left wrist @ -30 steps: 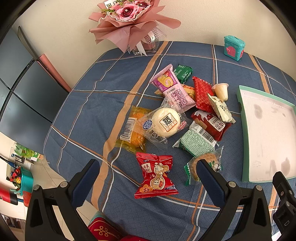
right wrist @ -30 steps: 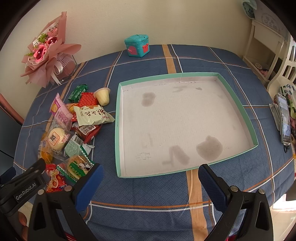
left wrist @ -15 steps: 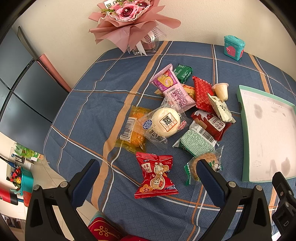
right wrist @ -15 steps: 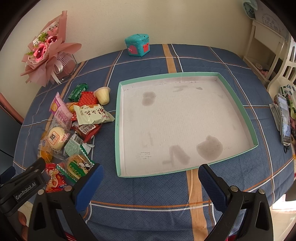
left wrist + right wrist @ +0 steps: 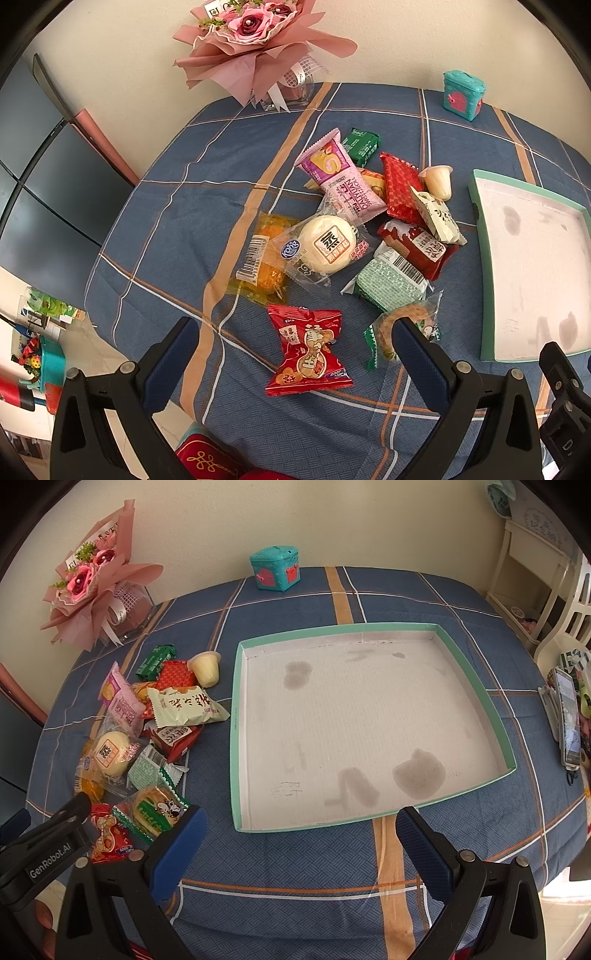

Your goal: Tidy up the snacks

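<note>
Two views split the table: the left wrist cuts off the green-rimmed tray (image 5: pixel 476 206) at its right; the right wrist shows it whole, empty, just beside the snack pile (image 5: pixel 147 731). Left gripper (image 5: pixel 295 347) gapes wide above the red packet (image 5: pixel 308 350), touching nothing; right gripper (image 5: pixel 301 834) equally wide, empty, at the tray's near edge.

Teal-rimmed tray (image 5: pixel 236 738), blue plaid tablecloth (image 5: pixel 295 598)

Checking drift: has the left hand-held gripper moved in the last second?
No. In the left wrist view, the red snack packet and teal box sit where they did.
</note>
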`<state>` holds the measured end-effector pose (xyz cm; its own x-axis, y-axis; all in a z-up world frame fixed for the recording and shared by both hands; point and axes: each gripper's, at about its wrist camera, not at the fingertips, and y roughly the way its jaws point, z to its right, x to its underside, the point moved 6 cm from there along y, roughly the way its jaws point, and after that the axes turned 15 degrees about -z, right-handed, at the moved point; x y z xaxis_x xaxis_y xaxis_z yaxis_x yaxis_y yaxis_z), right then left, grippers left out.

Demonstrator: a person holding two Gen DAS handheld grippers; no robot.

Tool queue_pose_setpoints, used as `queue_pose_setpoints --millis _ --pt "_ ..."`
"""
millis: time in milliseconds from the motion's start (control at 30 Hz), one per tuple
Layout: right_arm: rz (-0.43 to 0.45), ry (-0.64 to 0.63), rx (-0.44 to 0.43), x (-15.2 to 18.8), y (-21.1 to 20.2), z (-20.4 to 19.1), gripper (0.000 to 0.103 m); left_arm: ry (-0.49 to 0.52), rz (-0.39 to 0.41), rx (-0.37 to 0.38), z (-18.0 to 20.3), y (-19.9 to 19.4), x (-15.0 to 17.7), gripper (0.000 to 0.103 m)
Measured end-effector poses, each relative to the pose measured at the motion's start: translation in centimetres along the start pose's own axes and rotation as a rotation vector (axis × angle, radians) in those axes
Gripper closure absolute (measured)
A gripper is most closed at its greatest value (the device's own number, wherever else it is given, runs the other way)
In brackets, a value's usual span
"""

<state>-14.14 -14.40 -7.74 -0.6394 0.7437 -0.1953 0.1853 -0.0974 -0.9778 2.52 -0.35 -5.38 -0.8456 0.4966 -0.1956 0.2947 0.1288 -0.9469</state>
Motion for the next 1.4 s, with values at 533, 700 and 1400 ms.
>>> queue_pose_setpoints --millis 533,700,1400 --pt "0.011 -0.192 -0.135 -0.3 1.8 -8.7 0.0 -0.225 -0.07 0.219 -5.4 4.2 -1.6 0.0" --pt "-0.092 -0.3 -0.088 0.5 4.5 -11.7 0.0 -0.247 -0.196 0.241 -5.7 6.8 -0.9 0.0" --pt "-0.148 -0.396 -0.053 -1.3 11.5 -15.3 0.019 -0.226 -0.373 0.362 -3.4 12.3 0.1 0.017"
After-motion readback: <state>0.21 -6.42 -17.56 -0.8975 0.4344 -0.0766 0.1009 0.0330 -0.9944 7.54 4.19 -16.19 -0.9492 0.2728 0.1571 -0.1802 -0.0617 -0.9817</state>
